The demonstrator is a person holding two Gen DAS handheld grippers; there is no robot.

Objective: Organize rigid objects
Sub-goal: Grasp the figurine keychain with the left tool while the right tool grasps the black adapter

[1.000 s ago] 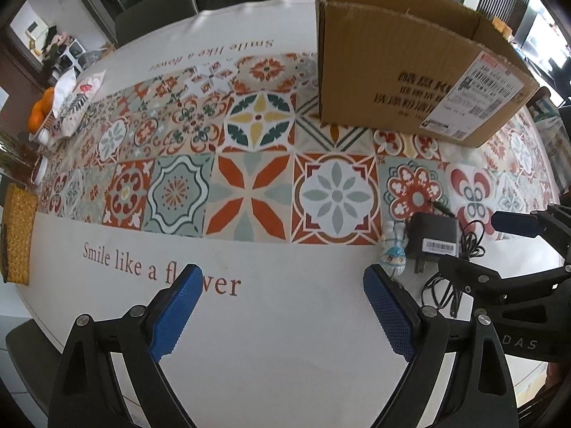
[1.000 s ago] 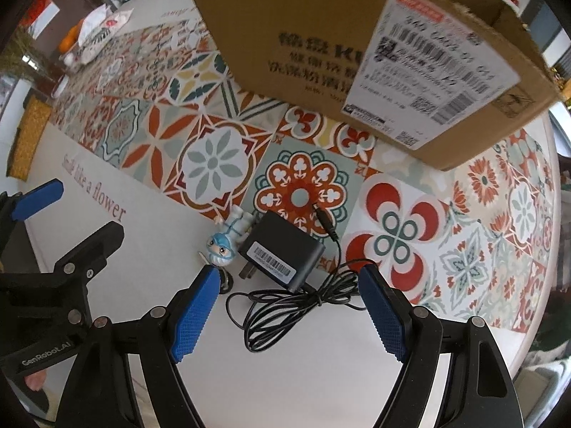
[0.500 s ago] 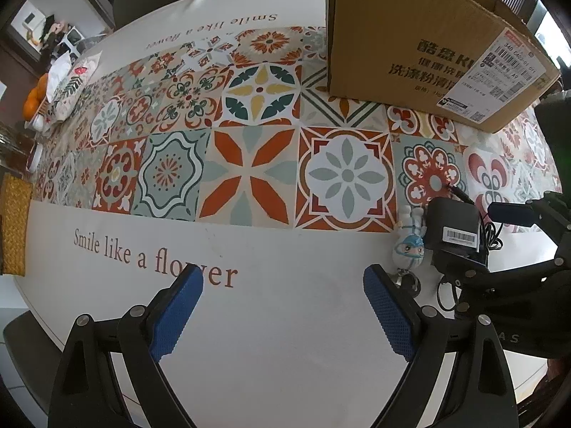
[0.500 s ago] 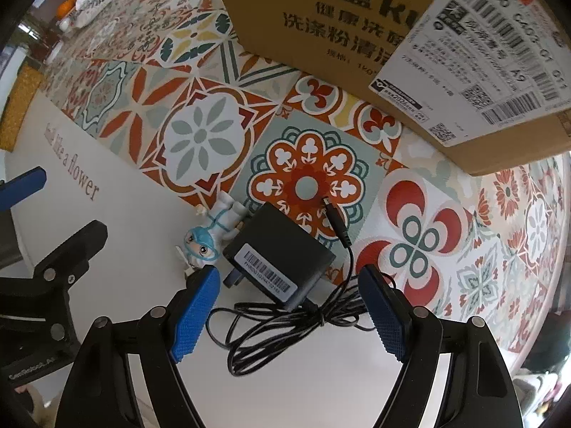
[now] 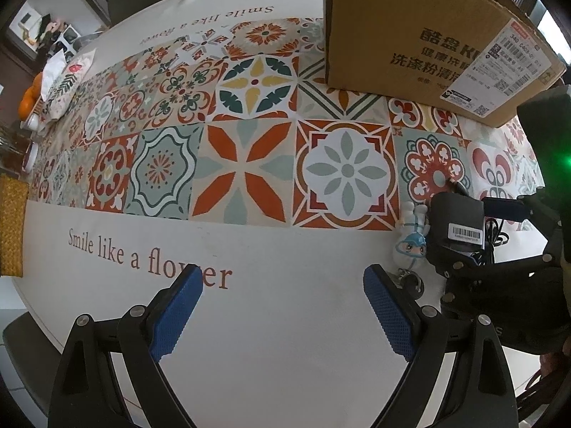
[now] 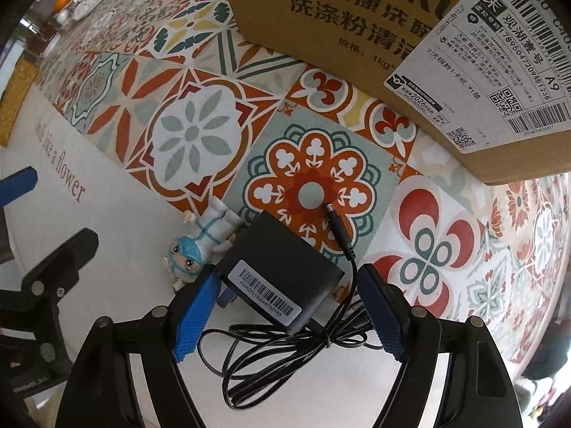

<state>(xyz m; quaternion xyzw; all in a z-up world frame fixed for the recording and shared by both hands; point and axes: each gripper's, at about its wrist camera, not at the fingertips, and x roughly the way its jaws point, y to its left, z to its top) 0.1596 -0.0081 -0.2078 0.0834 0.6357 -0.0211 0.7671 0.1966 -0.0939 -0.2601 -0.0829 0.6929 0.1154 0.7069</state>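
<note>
A black power adapter (image 6: 282, 271) with a barcode label and a coiled black cable (image 6: 282, 353) lies on the patterned tablecloth. My right gripper (image 6: 289, 314) is open, its blue pads on either side of the adapter's near end. A small white-and-blue figurine keychain (image 6: 200, 246) lies against the adapter's left side. A cardboard box (image 6: 374, 28) stands just beyond. In the left wrist view the adapter (image 5: 458, 217) and figurine (image 5: 410, 239) sit at the right. My left gripper (image 5: 282, 314) is open and empty over the white cloth border.
The round table (image 5: 249, 339) carries a tiled cloth with printed text. At the far left edge lie a patterned packet (image 5: 64, 82), oranges (image 5: 28, 101) and a woven yellow mat (image 5: 12, 224). Dark chairs stand behind the table.
My right gripper has moved forward and down until its open pads flank the adapter. My left gripper has drifted forward and right; the box looks closer in both views.
</note>
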